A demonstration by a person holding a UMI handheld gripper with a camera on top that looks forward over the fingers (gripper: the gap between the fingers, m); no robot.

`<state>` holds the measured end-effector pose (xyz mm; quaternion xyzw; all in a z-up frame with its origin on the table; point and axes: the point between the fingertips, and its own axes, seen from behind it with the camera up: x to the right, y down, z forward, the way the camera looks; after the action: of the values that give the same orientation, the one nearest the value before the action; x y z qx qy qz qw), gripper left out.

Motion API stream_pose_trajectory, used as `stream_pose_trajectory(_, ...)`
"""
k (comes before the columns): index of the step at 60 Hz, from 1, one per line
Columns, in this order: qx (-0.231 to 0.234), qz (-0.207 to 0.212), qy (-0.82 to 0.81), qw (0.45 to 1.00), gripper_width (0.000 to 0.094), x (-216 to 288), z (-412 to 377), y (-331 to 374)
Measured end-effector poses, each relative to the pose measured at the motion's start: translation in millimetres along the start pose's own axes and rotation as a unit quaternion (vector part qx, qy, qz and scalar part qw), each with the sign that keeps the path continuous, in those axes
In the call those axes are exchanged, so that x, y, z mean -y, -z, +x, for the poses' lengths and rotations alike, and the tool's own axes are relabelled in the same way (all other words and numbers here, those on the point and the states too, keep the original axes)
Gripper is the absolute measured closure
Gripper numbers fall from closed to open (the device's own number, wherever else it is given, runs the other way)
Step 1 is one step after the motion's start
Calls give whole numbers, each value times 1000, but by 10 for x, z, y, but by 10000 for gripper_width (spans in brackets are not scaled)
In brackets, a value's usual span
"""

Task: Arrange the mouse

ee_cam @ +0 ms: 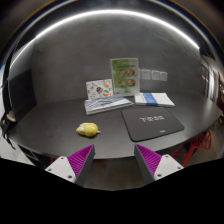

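A small yellow mouse (pixel 88 129) lies on the dark table (pixel 60 125), left of a black mouse mat (pixel 151 122) with white lettering. My gripper (pixel 113 160) hovers over the near part of the table, well short of both. Its two fingers with magenta pads (pixel 77 160) stand wide apart and hold nothing. The mouse is ahead and slightly left of the left finger; the mat is ahead of the right finger.
At the back of the table lie papers and leaflets (pixel 104 99), an upright printed card (pixel 125 76) and a blue-edged booklet (pixel 155 98). White wall sockets (pixel 153 74) sit behind. Dark chair parts show at the left edge (pixel 10 118).
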<state>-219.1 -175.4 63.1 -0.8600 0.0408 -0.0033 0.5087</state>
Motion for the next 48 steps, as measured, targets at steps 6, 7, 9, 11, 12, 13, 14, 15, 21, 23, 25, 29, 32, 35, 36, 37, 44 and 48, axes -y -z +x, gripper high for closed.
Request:
stream_pose_trajectory(6, 36, 1, 43, 998, 106, -20, -192, -170)
stream_pose_trajectory(7, 37, -2, 51, 998, 102, -24, -190, -157)
stream_pose_trajectory(9, 45, -6, 66, 997, 106, -74, -322, -402)
stream_pose_trajectory(11, 53, -8, 80, 995, 104, -118, -405, -544)
stream_pose_trajectory(12, 58, -8, 86, 995, 106, -142, -447, -607)
stream_pose_trajectory(13, 63, -9, 92, 994, 106, -167, -491, -666)
stream_pose_trajectory(14, 68, -11, 99, 993, 106, -195, -528, -723)
stream_pose_trajectory(15, 73, -13, 104, 992, 107, -220, -564, -778)
stream_pose_trajectory(21, 91, -24, 127, 988, 103, -310, -703, -1079)
stream_pose_trajectory(23, 92, -20, 125, 988, 98, -283, -727, -1167)
stream_pose_trajectory(25, 96, -18, 116, 988, 107, -253, -764, -1247)
stream_pose_trajectory(29, 116, -24, 98, 988, 115, -219, -864, -1371)
stream_pose_trajectory(32, 121, -23, 91, 988, 109, -165, -892, -1471)
stream_pose_trajectory(35, 122, -25, 97, 987, 106, -109, -912, -1576)
stream_pose_trajectory(36, 123, -27, 97, 987, 106, -93, -925, -1610)
stream_pose_trajectory(37, 124, -31, 95, 987, 107, -78, -938, -1646)
stream_pose_trajectory(44, 124, -52, 99, 986, 104, 37, -1000, -1892)
stream_pose_trajectory(48, 113, -65, 93, 987, 104, 102, -997, -2022)
